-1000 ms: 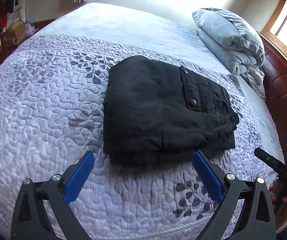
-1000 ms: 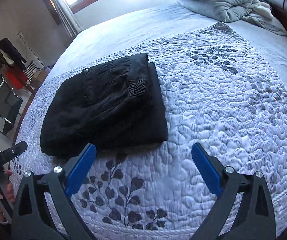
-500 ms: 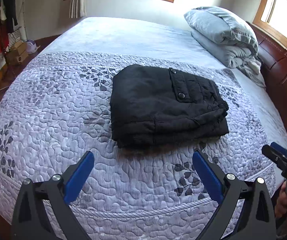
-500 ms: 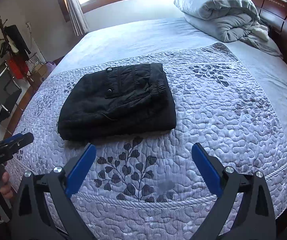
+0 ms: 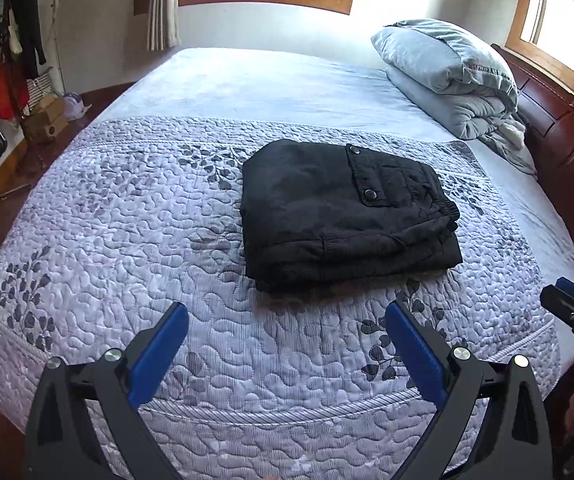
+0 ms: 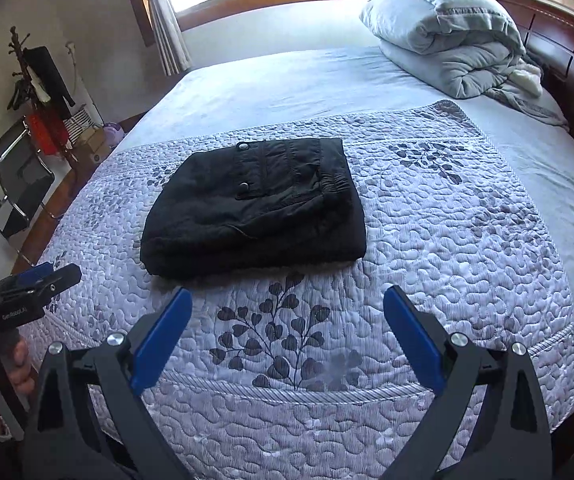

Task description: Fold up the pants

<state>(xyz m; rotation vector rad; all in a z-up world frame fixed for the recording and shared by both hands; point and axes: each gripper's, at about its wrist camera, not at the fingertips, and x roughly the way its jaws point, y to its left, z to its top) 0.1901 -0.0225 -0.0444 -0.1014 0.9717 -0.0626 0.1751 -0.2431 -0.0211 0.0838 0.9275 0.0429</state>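
The black pants (image 5: 343, 212) lie folded at the centre of the frame on the quilt (image 5: 127, 240); left gripper (image 5: 287, 354) and right gripper (image 6: 285, 340) hover spread wide, empty.

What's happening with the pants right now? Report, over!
Left gripper open, empty. Right gripper open, empty. Black pants folded on the quilt, untouched. Nothing in the way.

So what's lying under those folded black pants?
The black pants rest on a quilted lilac bedspread with a grey leaf print, which shows on every side of them. The patch directly beneath is covered, so anything there cannot be seen.
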